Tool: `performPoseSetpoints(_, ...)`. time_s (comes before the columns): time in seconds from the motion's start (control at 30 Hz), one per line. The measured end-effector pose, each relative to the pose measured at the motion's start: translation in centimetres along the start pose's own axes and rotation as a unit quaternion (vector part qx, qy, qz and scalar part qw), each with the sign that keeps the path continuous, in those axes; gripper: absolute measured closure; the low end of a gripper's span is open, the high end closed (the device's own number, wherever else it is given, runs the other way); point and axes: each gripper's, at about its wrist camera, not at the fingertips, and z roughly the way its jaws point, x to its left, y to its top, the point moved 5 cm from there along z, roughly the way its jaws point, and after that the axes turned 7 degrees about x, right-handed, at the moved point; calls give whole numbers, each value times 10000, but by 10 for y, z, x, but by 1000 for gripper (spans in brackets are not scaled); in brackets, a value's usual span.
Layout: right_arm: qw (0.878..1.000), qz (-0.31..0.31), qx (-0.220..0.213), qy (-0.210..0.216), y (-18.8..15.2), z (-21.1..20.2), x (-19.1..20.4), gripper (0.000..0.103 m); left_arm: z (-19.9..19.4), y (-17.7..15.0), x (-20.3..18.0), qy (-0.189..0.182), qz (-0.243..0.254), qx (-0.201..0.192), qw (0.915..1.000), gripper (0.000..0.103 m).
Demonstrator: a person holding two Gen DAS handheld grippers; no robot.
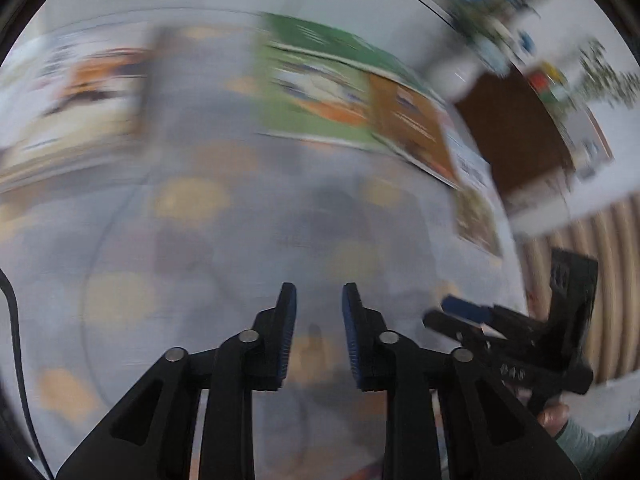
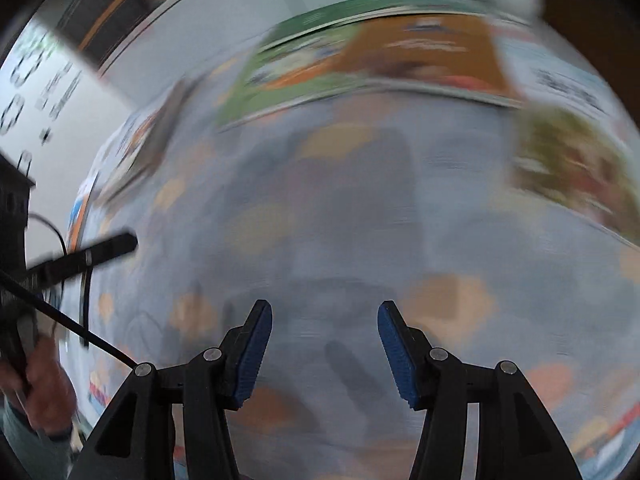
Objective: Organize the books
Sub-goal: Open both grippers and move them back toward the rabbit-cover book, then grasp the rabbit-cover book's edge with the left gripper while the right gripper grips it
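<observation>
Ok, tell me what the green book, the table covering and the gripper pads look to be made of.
Green book: paper with a printed cover, thin and flat; the blur hides its finish.
Table covering: probably cloth or vinyl, pale grey with tan patches.
Pads on the left hand-held gripper: blue and ribbed, likely rubber.

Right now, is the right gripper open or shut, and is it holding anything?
Open and empty: in the right wrist view the right gripper shows its blue pads set apart, with only the blurred patterned tablecloth between them.

Soft, even daylight, no glare. Heavy motion blur smears the books [image 1: 320, 92] and counter [image 2: 340, 208] in both views. Only each hand-held gripper's fingers [image 1: 286, 332] stay sharp; fisheye edges bend darkly.
</observation>
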Motion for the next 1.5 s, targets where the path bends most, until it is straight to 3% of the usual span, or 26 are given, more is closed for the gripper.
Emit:
performPoseSetpoints(0.3, 9890, 1364, -496, -294, -5, -59, -157, 50, 95, 21, -137, -219, 616, 404, 9970, 81)
performPoseSetpoints(0.37, 9865, 1518, -539, -297, 0, -63, -177, 50, 112, 35, -153, -190, 541, 397, 9976, 81)
performPoseSetpoints(0.57, 9835, 1700, -583, -219, 28, -57, -220, 63, 144, 67, -167, -109, -15, 304, 9995, 81)
performPoseSetpoints(0.7, 9854, 1614, -481, -243, 39, -46, -226, 63, 154, 77, -168, 248, -161, 127, 9995, 81)
performPoseSetpoints(0.9, 9912, 1276, -360, -71, 55, -41, -221, 63, 165, 82, -174, 159, -343, 43, 9993, 77)
performPoseSetpoints(1.07, 9945, 986, -235, -281, 49, -40, -216, 63, 166, 69, -187, 352, -26, 100, 9993, 77)
performPoseSetpoints(1.27, 9972, 612, 290, -332, 11, -44, -211, 61, 158, 16, -195, 124, 131, 391, 9991, 77)
performPoseSetpoints(1.43, 9932, -602, 771, -632, -34, -42, -175, 55, 141, -54, -189, -133, 56, 646, 9978, 77)
performPoseSetpoints(1.5, 9892, -1036, 1016, -194, -48, -37, -152, 55, 135, -81, -187, -495, -44, 816, 9954, 77)
